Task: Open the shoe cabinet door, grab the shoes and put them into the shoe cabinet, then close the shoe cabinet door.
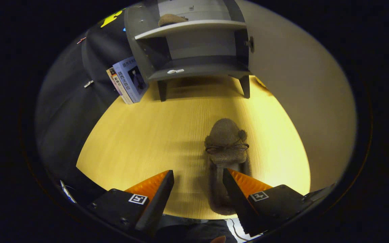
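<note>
One furry slipper (226, 148) lies on the wooden table (154, 135), toe pointing away — its heel end sits between the jaws, close against the right finger (236, 189), clear of the left. Gripper (198, 177) spread wide, holding nothing. Far beyond the jaws, the shoe cabinet (194, 50) stands with door (295, 101) swung open — a second slipper (171, 19) on its upper shelf. Books (127, 79) lean left of it.

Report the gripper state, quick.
Gripper: open, holding nothing; the slipper on the table lies beside one finger, not clamped.
</note>
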Tool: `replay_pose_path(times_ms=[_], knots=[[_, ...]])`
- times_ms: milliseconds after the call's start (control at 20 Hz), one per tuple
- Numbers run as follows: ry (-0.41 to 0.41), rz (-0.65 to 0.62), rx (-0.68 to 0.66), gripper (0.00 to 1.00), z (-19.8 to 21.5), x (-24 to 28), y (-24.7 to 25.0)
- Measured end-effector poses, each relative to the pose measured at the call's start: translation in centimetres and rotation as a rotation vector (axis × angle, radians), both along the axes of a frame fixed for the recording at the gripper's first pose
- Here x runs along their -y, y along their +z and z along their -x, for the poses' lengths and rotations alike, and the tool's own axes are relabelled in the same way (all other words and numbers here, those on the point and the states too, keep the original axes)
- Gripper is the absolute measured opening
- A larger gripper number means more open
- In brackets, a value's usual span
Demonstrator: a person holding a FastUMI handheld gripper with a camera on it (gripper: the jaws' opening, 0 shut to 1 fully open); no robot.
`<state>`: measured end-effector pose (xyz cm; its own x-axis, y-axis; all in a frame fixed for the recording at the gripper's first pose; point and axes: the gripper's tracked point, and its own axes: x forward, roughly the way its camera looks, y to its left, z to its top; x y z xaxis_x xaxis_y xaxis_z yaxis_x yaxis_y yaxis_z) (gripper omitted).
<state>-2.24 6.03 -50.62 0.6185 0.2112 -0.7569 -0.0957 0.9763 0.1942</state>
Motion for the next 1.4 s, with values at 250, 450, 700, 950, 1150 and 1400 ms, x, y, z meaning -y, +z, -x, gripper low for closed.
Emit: replay_pose_path(times_ms=[250, 450, 700, 950, 1150, 1400], knots=[[-0.090, 0.011, 0.037, 0.81, -4.2, 0.7, -3.7], [-0.154, 0.053, 0.124, 0.53, -7.2, 1.8, -4.3], [-0.102, 0.069, 0.174, 0.15, -7.8, 1.2, -2.9], [-0.072, 0.021, 0.278, 0.15, -7.8, 0.5, 6.0], [-0.042, 0.020, 0.405, 0.15, -9.0, -0.2, 16.3], [-0.053, 0.018, 0.524, 0.15, -13.2, -1.0, 27.5]])
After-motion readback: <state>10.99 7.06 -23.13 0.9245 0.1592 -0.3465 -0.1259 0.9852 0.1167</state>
